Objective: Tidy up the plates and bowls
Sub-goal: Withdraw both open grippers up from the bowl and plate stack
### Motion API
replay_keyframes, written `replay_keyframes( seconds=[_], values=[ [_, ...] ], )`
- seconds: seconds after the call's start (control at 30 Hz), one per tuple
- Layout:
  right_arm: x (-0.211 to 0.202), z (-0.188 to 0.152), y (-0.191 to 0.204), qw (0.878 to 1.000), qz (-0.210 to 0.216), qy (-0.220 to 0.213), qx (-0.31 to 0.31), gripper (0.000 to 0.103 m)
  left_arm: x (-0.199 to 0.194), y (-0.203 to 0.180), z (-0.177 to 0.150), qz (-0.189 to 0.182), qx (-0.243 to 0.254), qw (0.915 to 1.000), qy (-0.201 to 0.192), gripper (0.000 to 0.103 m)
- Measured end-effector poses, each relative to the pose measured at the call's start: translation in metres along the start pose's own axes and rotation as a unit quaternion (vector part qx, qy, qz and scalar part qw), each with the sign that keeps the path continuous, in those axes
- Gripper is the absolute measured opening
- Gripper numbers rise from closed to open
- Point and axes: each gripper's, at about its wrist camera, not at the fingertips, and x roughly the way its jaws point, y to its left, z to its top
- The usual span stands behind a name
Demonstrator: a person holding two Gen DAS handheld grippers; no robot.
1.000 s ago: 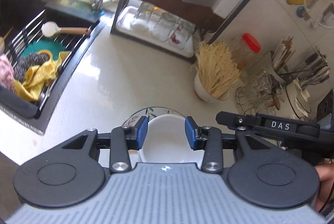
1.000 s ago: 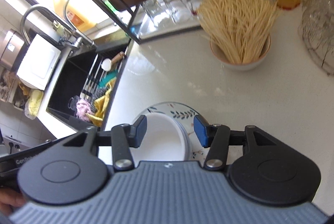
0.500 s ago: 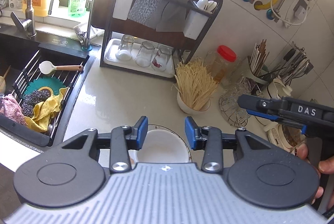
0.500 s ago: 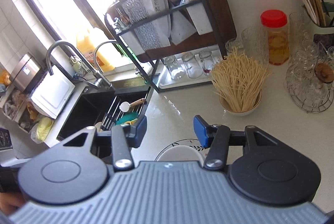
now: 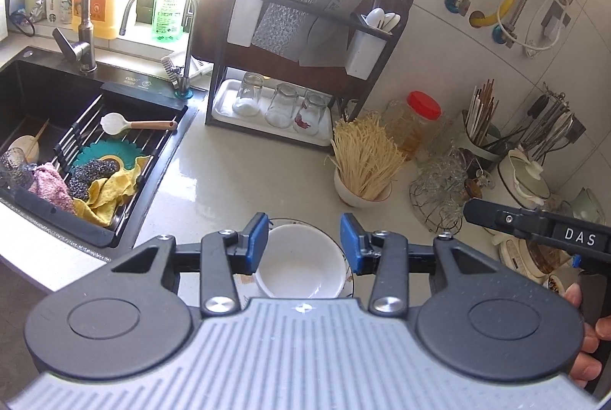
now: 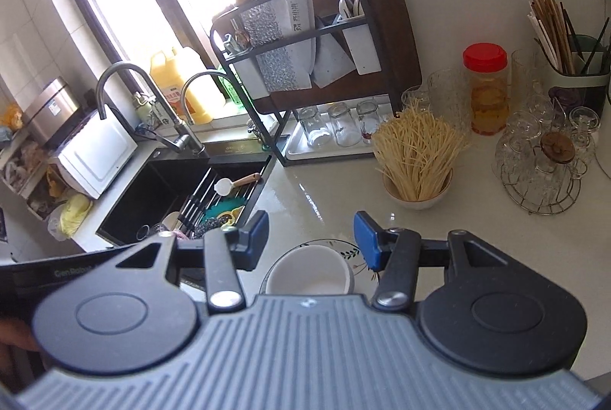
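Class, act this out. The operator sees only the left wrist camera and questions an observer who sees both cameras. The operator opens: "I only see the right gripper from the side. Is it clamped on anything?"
Observer: No. The right gripper is open, with nothing between its blue pads. The bowl lies beneath it, untouched.
Operator: I can barely see the plate under that bowl. Is it plain?
Observer: No. The plate has dark leaf sprigs along its rim.
Operator: What stands beyond the far side of the sink?
Observer: A white box sits on the counter beside the sink.
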Motion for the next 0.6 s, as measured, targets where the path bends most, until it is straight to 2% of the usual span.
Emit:
replay_keyframes(
  seconds=[0.6],
  values=[
    [-0.018, -0.04, 0.006, 0.997, 0.002, 0.053, -0.056, 0.053, -0.015, -0.008, -0.058, 0.053, -0.016, 0.9979, 0.034, 0.05]
  ],
)
